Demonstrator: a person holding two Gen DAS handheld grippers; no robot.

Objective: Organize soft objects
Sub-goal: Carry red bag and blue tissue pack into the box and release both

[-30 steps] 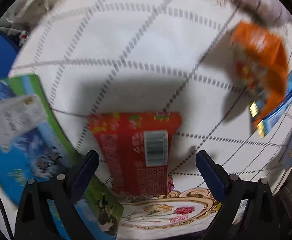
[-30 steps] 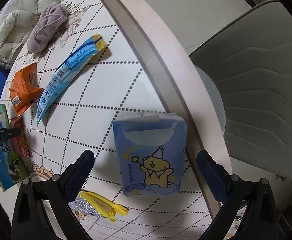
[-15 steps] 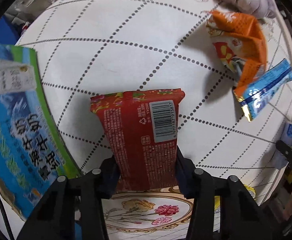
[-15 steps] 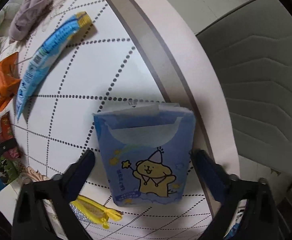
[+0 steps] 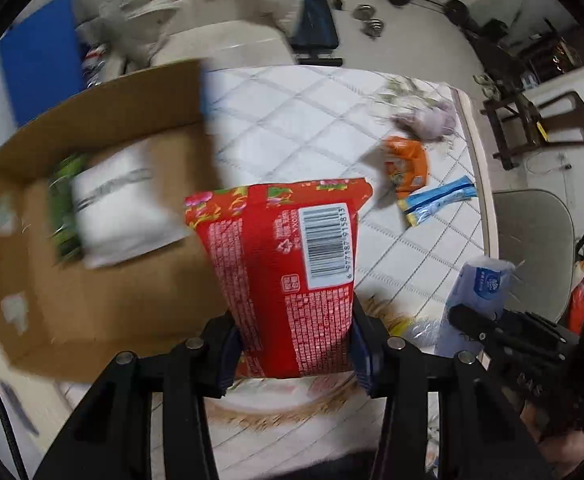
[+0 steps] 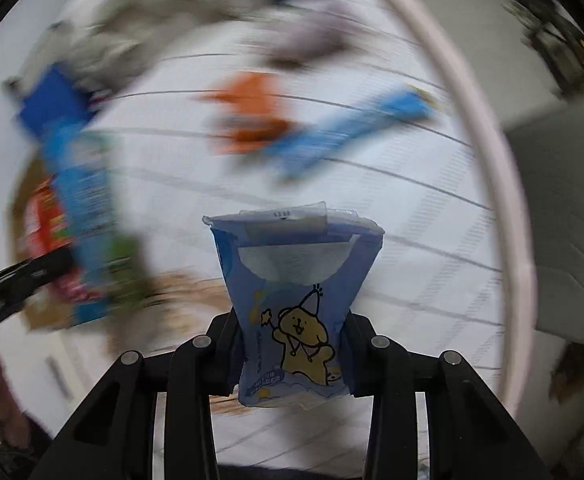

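My left gripper point(image 5: 294, 354) is shut on a red snack packet point(image 5: 287, 272) and holds it in the air above the table, just right of an open cardboard box point(image 5: 91, 296). The box holds a white soft pack point(image 5: 123, 208) and something green point(image 5: 63, 204). My right gripper point(image 6: 292, 356) is shut on a blue tissue pack with a yellow bear point(image 6: 296, 300), lifted off the table; the same pack shows at the right of the left wrist view point(image 5: 476, 292).
On the round quilted table point(image 5: 292, 128) lie an orange packet point(image 5: 408, 164), a blue stick packet point(image 5: 440, 200) and a purple cloth point(image 5: 432, 120). A grey chair point(image 5: 532, 248) stands beyond the table's right edge. The right wrist view is motion-blurred.
Both grippers closed on their packs and lifted them off the table. The left gripper swung up toward the cardboard box, which has come into view.
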